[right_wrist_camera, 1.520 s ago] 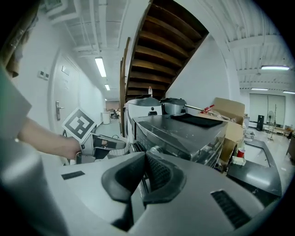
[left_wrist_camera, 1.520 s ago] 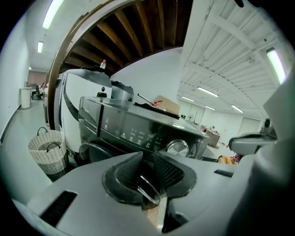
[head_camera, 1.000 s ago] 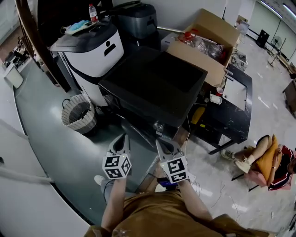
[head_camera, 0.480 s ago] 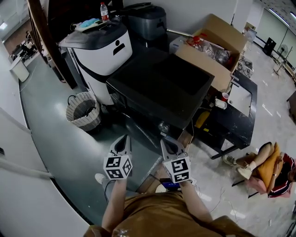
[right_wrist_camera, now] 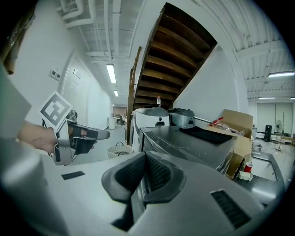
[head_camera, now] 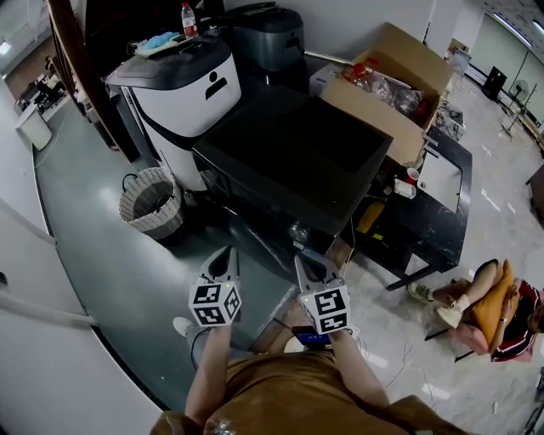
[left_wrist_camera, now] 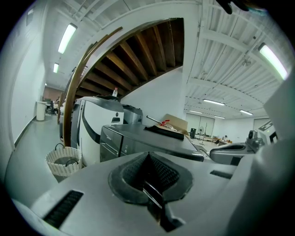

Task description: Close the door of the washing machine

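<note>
**One:** Grey floor (head_camera: 93,246) runs under us, and the washing machine (head_camera: 297,161), a dark box with a flat top, stands straight ahead. What differs from a second ago?

**Two:** Very little. Our head view has slid a touch, so the machine sits slightly further right in frame. Both tongs stay side by side just short of its front, touching nothing.

**One:** And their state?

**Two:** We see the left tongs (head_camera: 226,255) pressed together with nothing between them. The right tongs (head_camera: 303,262) are likewise closed and empty.

**One:** What do the gripper views add?

**Two:** From above we get only the machine's top. The left gripper view shows its dark front face with horizontal seams, though we cannot tell whether the door is open or closed. Both gripper views also show the wooden underside of a staircase (left_wrist_camera: 138,60), which the head view does not.

**One:** And around us?

**Two:** A white and black appliance (head_camera: 178,85) stands to the left of the machine, with a bottle (head_camera: 188,17) on its lid. A wicker basket (head_camera: 151,204) sits on the floor just beside it. An open cardboard box (head_camera: 387,72) is behind the machine on the right. A low black desk (head_camera: 425,217) carries a red cup (head_camera: 413,176). A person (head_camera: 493,302) sits on the floor well apart. Nothing lies between our tongs and the machine.
</note>
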Demonstrator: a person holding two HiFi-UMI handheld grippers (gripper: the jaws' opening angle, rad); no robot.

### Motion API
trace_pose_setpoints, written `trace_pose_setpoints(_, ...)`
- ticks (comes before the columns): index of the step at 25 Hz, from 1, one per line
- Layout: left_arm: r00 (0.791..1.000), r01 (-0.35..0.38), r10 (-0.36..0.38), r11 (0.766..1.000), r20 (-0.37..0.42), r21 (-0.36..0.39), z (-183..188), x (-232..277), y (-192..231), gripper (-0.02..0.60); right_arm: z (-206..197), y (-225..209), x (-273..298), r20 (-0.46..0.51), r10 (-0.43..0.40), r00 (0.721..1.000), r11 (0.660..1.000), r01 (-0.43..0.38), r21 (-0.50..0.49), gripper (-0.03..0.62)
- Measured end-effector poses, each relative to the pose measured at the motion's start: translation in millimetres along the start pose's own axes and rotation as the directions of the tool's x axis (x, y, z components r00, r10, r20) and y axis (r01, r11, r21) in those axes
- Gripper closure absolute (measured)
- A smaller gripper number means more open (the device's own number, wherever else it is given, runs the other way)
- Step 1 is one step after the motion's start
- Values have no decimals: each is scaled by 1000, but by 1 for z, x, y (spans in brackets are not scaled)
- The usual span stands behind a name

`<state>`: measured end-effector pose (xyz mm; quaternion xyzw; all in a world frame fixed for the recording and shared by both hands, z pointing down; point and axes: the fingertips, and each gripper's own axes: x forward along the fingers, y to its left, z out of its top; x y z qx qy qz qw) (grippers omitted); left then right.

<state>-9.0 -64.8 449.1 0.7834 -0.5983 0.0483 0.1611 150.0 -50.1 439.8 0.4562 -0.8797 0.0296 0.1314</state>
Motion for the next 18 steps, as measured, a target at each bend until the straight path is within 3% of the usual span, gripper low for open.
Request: trace_pose_setpoints(18,1000,-8,8,1000,5,-20,-4,-8,10,557,-4,5,0,0,1,1000,1000,-1,8,582)
